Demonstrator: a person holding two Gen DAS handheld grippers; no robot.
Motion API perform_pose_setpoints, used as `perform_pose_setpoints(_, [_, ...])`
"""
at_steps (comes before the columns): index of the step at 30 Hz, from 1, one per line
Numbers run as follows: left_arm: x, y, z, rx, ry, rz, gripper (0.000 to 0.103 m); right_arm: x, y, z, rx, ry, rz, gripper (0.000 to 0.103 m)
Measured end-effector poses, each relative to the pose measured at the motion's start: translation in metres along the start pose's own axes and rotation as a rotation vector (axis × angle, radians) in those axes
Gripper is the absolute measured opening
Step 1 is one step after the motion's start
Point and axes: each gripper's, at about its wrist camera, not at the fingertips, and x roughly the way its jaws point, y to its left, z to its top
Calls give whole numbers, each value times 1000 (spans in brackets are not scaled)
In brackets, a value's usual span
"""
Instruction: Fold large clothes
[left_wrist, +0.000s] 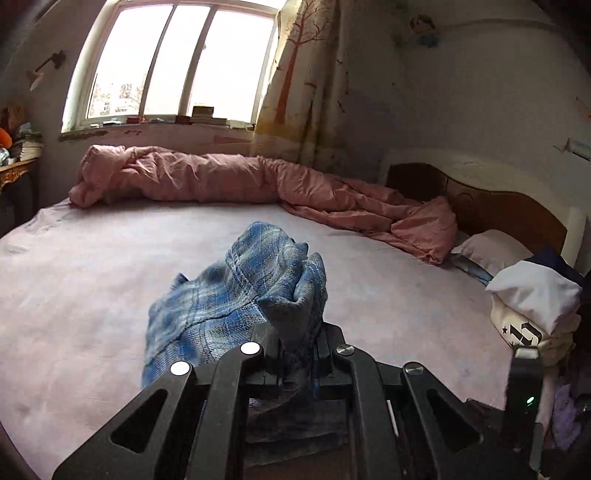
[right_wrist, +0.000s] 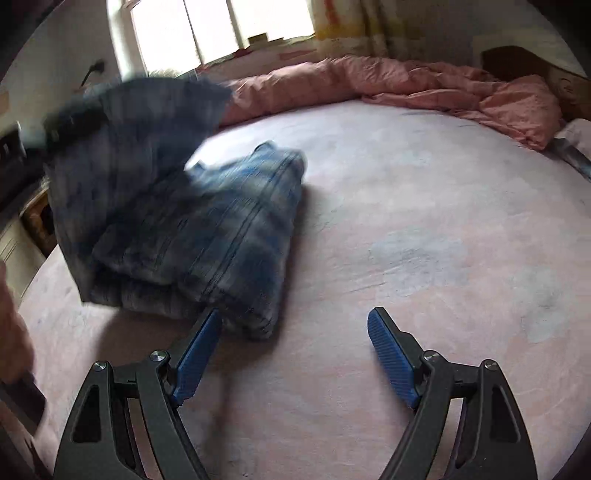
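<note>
While my left camera is looking along my pinched jaws:
Left gripper (left_wrist: 295, 354): one; I am clamping it nearly shut on a bunch of the blue plaid garment (left_wrist: 240, 291).
Garment: one; it is hanging up from my pads and trailing down to the left over the bed sheet (left_wrist: 92, 277).
Surroundings: one pink quilt (left_wrist: 258, 184) is lying crumpled along the far edge below one window (left_wrist: 177, 62); one curtain (left_wrist: 306, 81), one headboard (left_wrist: 498, 206) and one pillow (left_wrist: 491, 251) are sitting to the right.
Obstruction: a pile of folded clothes (left_wrist: 532, 314) is crowding the right edge.

As my right camera is looking down:
Right gripper (right_wrist: 295, 332): one; I am keeping it wide open, gripping nothing.
Fingers: two blue pads (right_wrist: 391, 354); the left one is touching or just beside the garment's near corner, I cannot tell which.
Garment: partly folded on the sheet, its left part blurring upward.
</note>
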Motion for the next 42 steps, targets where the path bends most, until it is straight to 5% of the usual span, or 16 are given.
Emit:
perform_pose_setpoints(7, [31,-16,-52,13,121,-182,9,-28,-40,26,120,-162,-142,83])
perform_pose_setpoints(16, [36,-9,-57,-40,233,-215,15,-11,-51,27,181,-104,-109,83])
perform_pose_setpoints(21, [9,-12,-50,-13,242,-244,41,-8,-43,26,140,-98,-99,83])
perform_pose_setpoints(26, [-33,-2,-40,40,146,-160,48,-16,-36,26,108,-130,-103,83])
perform_pose_setpoints(31, [-49,40,-31,-41,49,0,62,-24,-28,24,65,-162,-95,83])
perform_pose_setpoints(37, [-21,101,-56,-204,135,110,62,-26,-23,24,26,-173,-71,83])
perform_pose_setpoints(42, [-1,100,-72,-175,198,146,64,-29,-14,28,16,-187,-80,83])
